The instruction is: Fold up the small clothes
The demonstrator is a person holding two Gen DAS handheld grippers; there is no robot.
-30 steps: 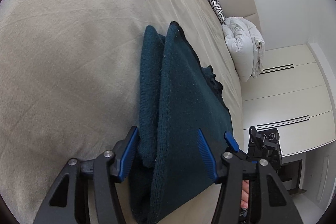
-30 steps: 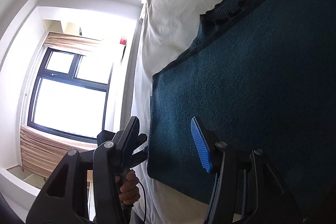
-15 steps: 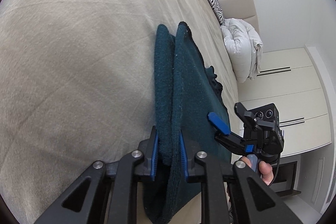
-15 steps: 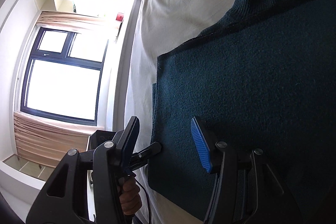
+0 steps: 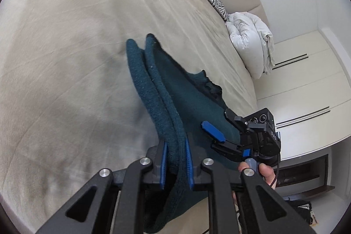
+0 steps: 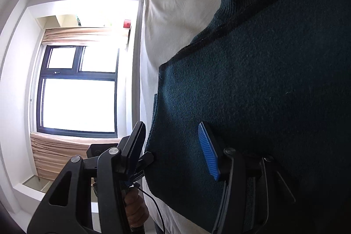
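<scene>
At the bottom of the left wrist view, the left gripper point(image 5: 176, 165) was clamped on the doubled edge of a dark teal knit garment point(image 5: 166, 102), its blue pads pressed against both sides of the fold. From there the garment ran up toward the middle of the frame, two rounded layers side by side, lying on the beige bedspread point(image 5: 65, 47). To the right of it, at lower right, the right gripper point(image 5: 219, 124) stood with its fingers spread, one blue pad resting over the cloth, a hand visible on its handle.

In the right wrist view, the right gripper point(image 6: 173, 148) filled the bottom of the frame with its jaws wide apart, holding nothing; the garment point(image 6: 252, 91) covered the right half, its near edge between the two fingers. Farther off, in the upper right of the left wrist view, lay a zebra-print pillow point(image 5: 211, 0) and a bundled white duvet point(image 5: 250, 41). A bright window point(image 6: 79, 89) filled the left of the right wrist view.
</scene>
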